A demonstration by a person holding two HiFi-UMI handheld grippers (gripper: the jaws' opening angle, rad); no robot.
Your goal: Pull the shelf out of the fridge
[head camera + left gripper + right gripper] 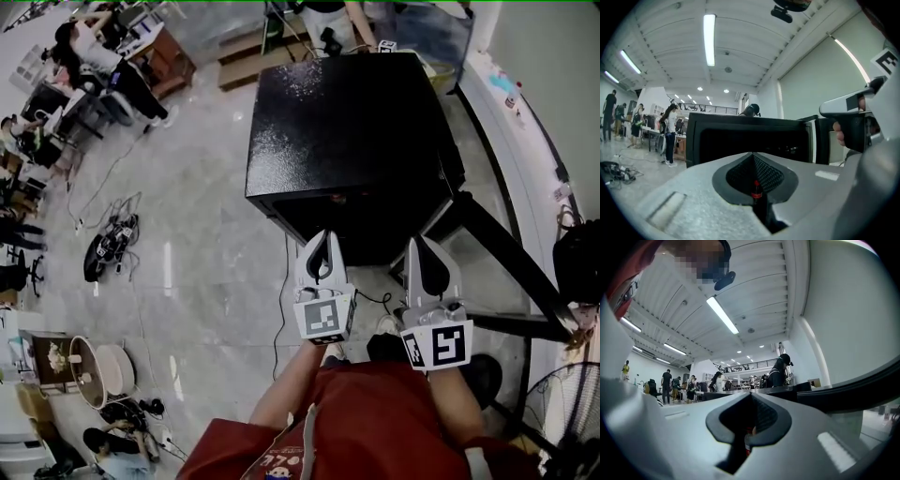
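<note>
1. The black fridge (347, 141) is standing on the pale floor (206, 272), and its door (511, 262) is hanging open at the fridge's right front corner.
2. The left gripper (323, 246) is hovering just in front of the fridge's open front. Its jaws are pressing together with nothing between them.
3. The right gripper (424, 248) is hovering in front of the fridge too, nearer the door. Its jaws are likewise pressing together on nothing.
4. The shelf is not showing: in the left gripper view the fridge's inside is reading only as darkness.
5. People (94, 56) are working at desks well to the fridge's left.
</note>
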